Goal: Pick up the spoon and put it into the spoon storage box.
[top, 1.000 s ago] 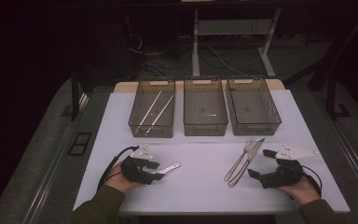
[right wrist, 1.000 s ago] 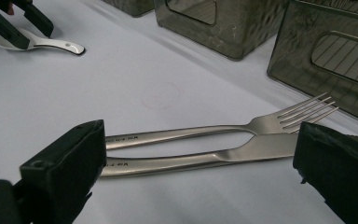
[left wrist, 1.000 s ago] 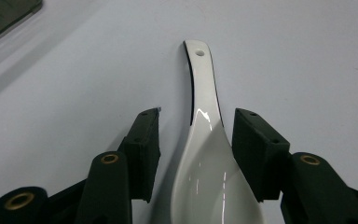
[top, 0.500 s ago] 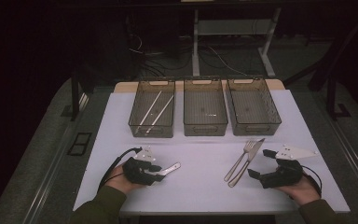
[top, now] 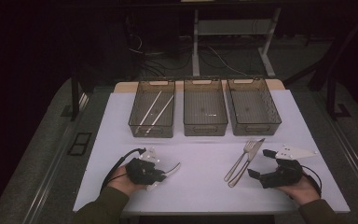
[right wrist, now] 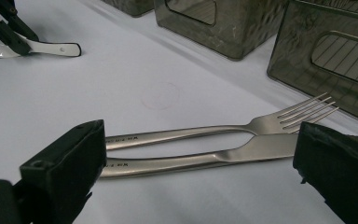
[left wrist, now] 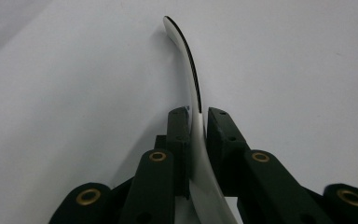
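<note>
White spoon (left wrist: 193,88): lower left of high view, on the white table cover (top: 200,154); handle runs up mid-frame in left gripper view
Left gripper (left wrist: 196,126): jaws have just been closing; now narrow, pads clamped on the spoon's handle
Right gripper (top: 260,164): lower right of high view; jaws wide, nothing between the pads
Fork (right wrist: 223,130), knife (right wrist: 214,158): side by side, touching, just ahead of right gripper
Bins (top: 205,108): three in a row, upper centre; left bin holds chopsticks (top: 154,108)

Bare table (top: 200,161) mid-front; three bins (top: 205,114) block rear.
</note>
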The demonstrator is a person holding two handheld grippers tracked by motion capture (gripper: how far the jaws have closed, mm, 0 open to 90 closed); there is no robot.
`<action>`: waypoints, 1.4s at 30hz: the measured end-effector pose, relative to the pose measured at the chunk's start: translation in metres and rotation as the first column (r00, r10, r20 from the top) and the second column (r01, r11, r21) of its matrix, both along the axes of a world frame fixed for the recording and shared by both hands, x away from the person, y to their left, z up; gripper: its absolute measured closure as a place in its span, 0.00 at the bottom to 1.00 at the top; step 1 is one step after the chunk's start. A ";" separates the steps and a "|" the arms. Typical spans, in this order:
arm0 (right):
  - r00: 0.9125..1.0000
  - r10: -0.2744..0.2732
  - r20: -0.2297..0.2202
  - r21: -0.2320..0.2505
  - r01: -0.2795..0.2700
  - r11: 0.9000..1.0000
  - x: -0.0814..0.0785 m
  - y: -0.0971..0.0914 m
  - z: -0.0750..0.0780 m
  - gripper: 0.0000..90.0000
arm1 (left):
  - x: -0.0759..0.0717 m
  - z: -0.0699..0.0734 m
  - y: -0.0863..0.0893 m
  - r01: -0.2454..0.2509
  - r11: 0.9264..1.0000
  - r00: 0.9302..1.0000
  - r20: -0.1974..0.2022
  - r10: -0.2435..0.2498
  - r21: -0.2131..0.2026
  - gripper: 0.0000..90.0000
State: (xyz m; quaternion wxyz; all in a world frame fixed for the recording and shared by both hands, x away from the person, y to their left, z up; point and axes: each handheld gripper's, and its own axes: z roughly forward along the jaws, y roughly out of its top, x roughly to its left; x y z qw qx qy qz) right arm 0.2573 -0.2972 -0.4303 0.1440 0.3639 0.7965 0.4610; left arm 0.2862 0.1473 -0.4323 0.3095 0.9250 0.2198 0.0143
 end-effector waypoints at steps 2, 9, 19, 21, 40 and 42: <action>1.000 -0.001 -0.002 0.001 0.001 1.000 0.000 0.000 0.000 0.03 | 0.001 0.000 0.000 -0.004 1.000 1.000 -0.008 0.004 0.001 0.88; 1.000 -0.001 0.002 0.004 0.001 1.000 0.000 -0.001 0.000 0.03 | 0.001 0.002 -0.001 -0.012 1.000 1.000 -0.016 0.012 -0.008 0.88; 1.000 0.003 0.001 -0.001 -0.003 1.000 0.000 0.000 0.000 0.03 | 0.004 0.014 -0.001 -0.040 0.996 0.999 -0.012 0.040 -0.074 0.88; 1.000 -0.001 -0.003 -0.002 0.001 1.000 0.000 0.001 0.000 0.03 | 0.006 0.016 -0.001 -0.041 0.995 0.999 -0.008 0.040 -0.086 0.88; 1.000 -0.008 -0.007 0.002 0.008 1.000 0.001 -0.001 0.000 0.03 | 0.033 0.042 -0.017 -0.051 0.982 0.998 0.025 0.056 -0.181 0.88; 1.000 -0.008 -0.006 0.002 0.008 1.000 0.001 -0.001 0.000 0.03 | 0.036 0.046 -0.020 -0.047 0.981 0.998 0.030 0.054 -0.188 0.88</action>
